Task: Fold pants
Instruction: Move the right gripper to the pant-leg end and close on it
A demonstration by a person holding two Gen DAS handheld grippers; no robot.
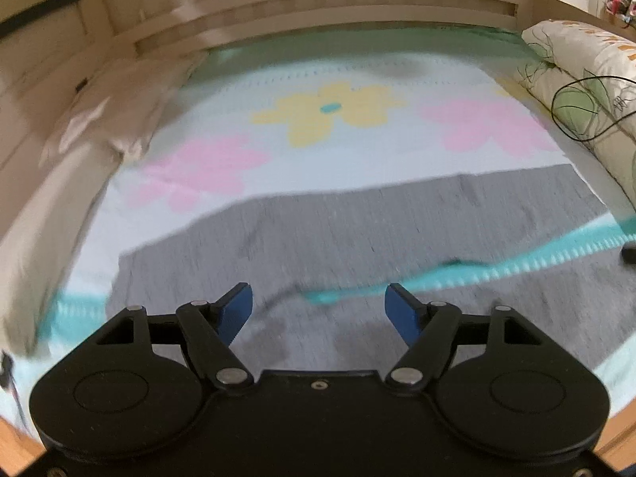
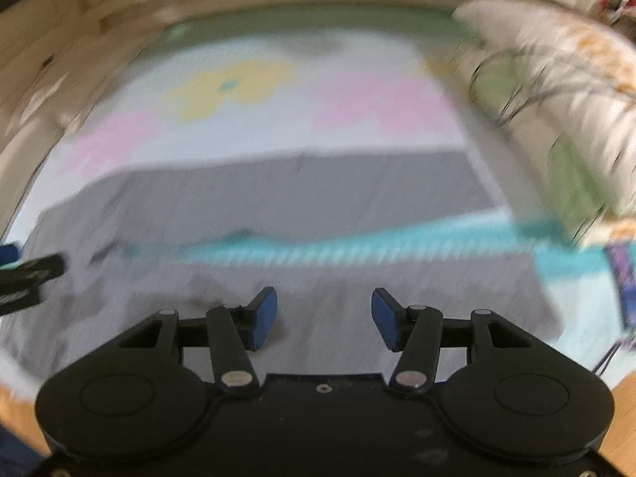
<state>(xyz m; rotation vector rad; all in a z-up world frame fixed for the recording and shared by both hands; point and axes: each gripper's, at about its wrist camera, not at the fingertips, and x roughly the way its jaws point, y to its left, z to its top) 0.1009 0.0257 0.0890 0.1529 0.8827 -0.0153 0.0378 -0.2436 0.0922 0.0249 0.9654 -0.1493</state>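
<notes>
Grey pants (image 1: 357, 222) lie spread flat on a bed, their two legs running off to the right with a strip of teal blanket trim (image 1: 516, 264) showing between them. My left gripper (image 1: 320, 308) hovers open over the near part of the pants, nothing between its blue pads. In the right wrist view the same grey pants (image 2: 302, 198) fill the middle, blurred by motion. My right gripper (image 2: 324, 314) is open above the near leg, holding nothing. The left gripper's black tip (image 2: 31, 274) shows at that view's left edge.
A pale blanket with yellow and pink flowers (image 1: 330, 111) covers the bed under the pants. A rolled floral quilt (image 1: 584, 91) with a black cable lies along the right side. A beige pillow (image 1: 115, 115) sits at the left. The wooden headboard (image 1: 318, 4) closes the far end.
</notes>
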